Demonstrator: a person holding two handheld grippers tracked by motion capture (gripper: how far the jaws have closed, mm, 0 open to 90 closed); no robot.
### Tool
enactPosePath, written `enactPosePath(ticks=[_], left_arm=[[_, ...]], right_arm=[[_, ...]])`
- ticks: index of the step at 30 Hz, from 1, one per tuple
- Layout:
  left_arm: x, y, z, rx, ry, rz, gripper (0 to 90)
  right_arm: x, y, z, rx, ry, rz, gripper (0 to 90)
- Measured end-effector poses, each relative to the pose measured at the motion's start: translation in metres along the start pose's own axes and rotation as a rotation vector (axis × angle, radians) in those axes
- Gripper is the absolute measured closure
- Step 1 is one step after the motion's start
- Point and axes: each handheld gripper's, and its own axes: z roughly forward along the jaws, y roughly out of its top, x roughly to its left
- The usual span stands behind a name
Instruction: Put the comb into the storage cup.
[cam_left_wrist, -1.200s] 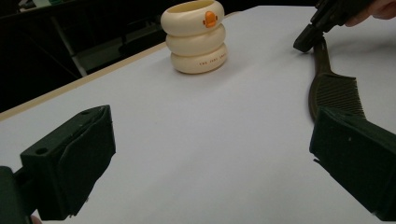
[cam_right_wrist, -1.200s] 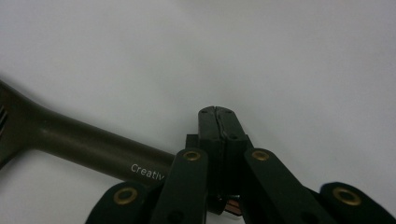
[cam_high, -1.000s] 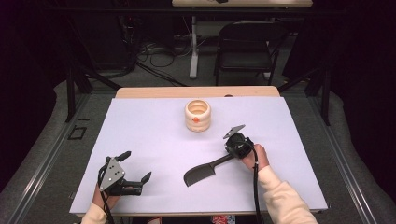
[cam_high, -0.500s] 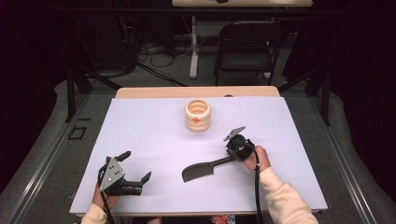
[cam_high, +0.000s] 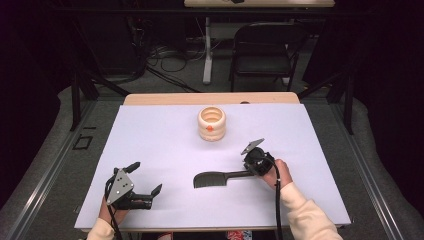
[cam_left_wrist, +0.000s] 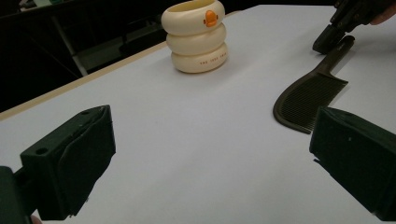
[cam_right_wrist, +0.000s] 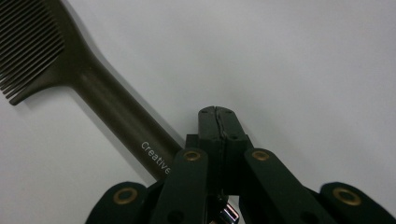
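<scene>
Dark room around, cables and a folding chair (cam_high: 264, 47) on the floor beyond a white tabletop (cam_high: 165, 135). On it, a cream ringed cup (cam_high: 212, 123) with an orange mark stands at 12 o'clock from the table's middle, well apart from everything else. A dark comb (cam_high: 220, 178) lies flat on the sheet at about 5 o'clock from the cup, teeth end toward 9 o'clock, handle toward 3 o'clock. The right hand-held gripper (cam_high: 250, 172) is at the handle's end; in its own view its jaws are clenched together with the handle (cam_right_wrist: 116, 112) running just beside them, not between. The left hand-held gripper (cam_high: 147, 181) rests at 7 o'clock on the tabletop, released, jaws wide with nothing between them
</scene>
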Motion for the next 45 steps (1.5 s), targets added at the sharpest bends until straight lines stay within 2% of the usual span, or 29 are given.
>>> enactPosePath(ticks=[2, 6, 26, 34, 40, 45], left_arm=[[0.000, 0.000, 0.000, 0.000, 0.000, 0.002, 0.3], [0.000, 0.000, 0.000, 0.000, 0.000, 0.000, 0.3], [0.000, 0.000, 0.000, -0.001, 0.000, 0.002, 0.3], [0.000, 0.000, 0.000, 0.001, 0.001, 0.003, 0.3], [0.000, 0.000, 0.000, 0.006, 0.001, 0.008, 0.3], [0.000, 0.000, 0.000, 0.004, 0.000, 0.007, 0.3]], right_arm=[[0.001, -0.001, -0.002, 0.011, 0.002, -0.006, 90.0], [0.004, -0.004, -0.002, -0.008, 0.002, -0.012, 90.0], [0.015, -0.007, -0.009, 0.025, 0.030, -0.048, 90.0], [0.023, -0.007, -0.012, 0.038, 0.044, -0.084, 90.0], [0.025, -0.007, -0.012, 0.043, 0.039, -0.092, 89.8], [0.022, -0.007, -0.014, 0.032, 0.022, -0.090, 81.9]])
